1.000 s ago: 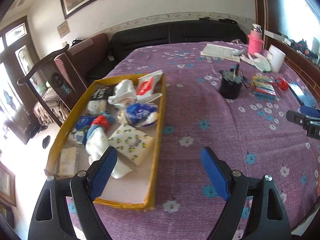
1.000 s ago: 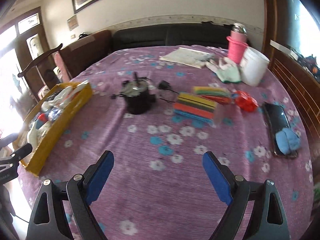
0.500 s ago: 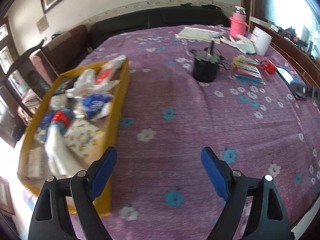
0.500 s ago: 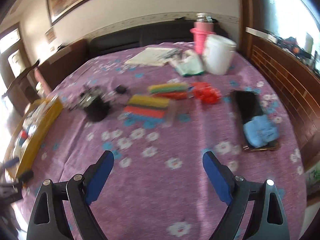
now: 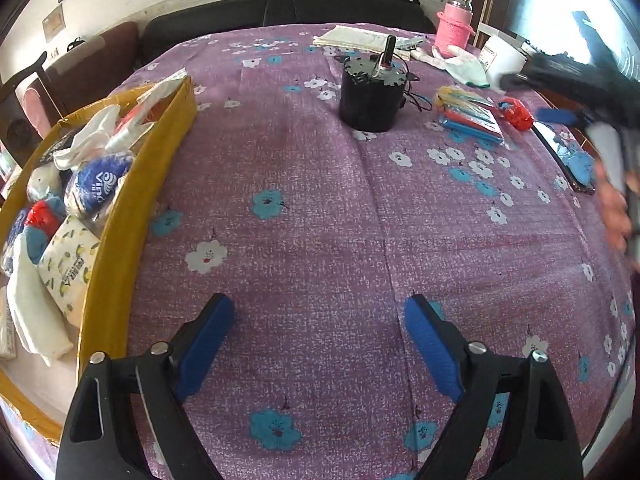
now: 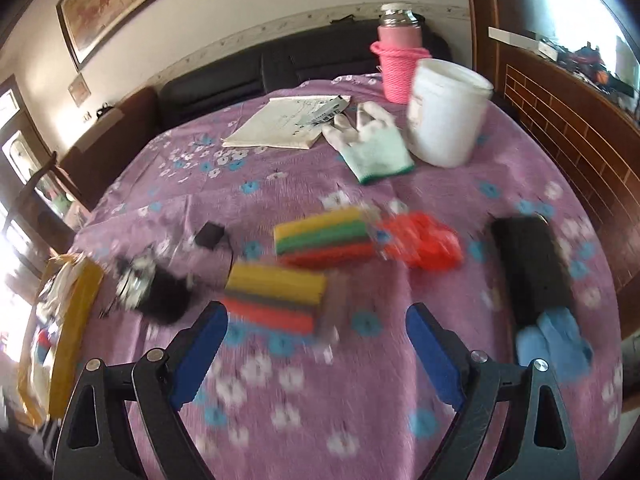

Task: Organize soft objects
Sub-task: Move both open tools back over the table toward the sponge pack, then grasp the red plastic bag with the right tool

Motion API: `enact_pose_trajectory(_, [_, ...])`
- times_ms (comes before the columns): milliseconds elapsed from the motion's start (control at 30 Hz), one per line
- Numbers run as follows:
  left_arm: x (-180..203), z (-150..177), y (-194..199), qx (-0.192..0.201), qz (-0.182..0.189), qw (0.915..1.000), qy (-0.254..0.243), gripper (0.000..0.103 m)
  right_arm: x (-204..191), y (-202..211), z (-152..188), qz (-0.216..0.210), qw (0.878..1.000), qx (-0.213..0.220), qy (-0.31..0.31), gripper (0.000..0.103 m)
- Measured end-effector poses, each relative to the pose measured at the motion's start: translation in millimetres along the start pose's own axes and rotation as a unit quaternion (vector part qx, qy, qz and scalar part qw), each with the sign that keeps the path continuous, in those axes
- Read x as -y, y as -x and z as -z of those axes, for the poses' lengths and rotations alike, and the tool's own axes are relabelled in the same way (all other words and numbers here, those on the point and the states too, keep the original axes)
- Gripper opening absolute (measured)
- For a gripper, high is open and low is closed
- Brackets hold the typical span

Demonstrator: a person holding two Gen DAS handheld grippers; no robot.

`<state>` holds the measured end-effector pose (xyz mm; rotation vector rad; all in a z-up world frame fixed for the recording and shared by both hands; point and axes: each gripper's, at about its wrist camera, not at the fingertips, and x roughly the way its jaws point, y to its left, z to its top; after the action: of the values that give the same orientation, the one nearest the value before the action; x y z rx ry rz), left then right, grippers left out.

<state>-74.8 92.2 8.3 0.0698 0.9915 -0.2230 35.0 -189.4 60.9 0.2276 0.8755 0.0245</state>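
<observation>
A yellow cardboard tray [image 5: 120, 248] at the table's left edge holds several soft things: tissue packs, white cloth, a blue pack. My left gripper [image 5: 320, 320] hovers over bare purple cloth just right of the tray, its jaws opening with nothing between them. My right gripper [image 6: 316, 332] stands open above the right half of the table, just short of a pack of coloured sponges [image 6: 276, 296]. A second sponge pack [image 6: 324, 236], a red bag [image 6: 420, 244], a blue cloth [image 6: 552, 340] on a black phone [image 6: 528, 268] and a white glove [image 6: 372, 144] lie beyond. The right gripper also shows blurred at the left wrist view's right edge [image 5: 560, 116].
A black motor [image 5: 370, 96] with a shaft stands mid-table. At the far side are papers [image 6: 288, 120], a white bucket [image 6: 444, 116] and a pink flask [image 6: 400, 60]. A wooden wall panel [image 6: 568, 136] borders the right. A sofa [image 5: 280, 8] lies behind the table.
My left gripper swung right off the tray to over the cloth and sank lower. My right gripper swept right and forward, bringing the sponge packs and blue cloth close.
</observation>
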Motion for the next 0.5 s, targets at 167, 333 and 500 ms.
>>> enact_pose_trajectory(167, [3.9, 0.2, -3.0, -0.005, 0.008, 0.9999, -0.012, 0.101, -7.4, -45.5, -19.7, 0.011, 0.998, -0.055, -0.019, 0.080])
enact_pose_trajectory(333, [2.2, 0.4, -2.5, -0.004, 0.017, 0.9998, -0.010, 0.103, -18.4, -56.6, -2.6, -0.009, 0.996, -0.089, -0.019, 0.067])
enact_pose_trajectory(500, [3.8, 0.9, -2.9, -0.005, 0.014, 0.9998, -0.013, 0.103, -48.2, -29.5, 35.8, -0.077, 0.987, -0.130, 0.046, 0.067])
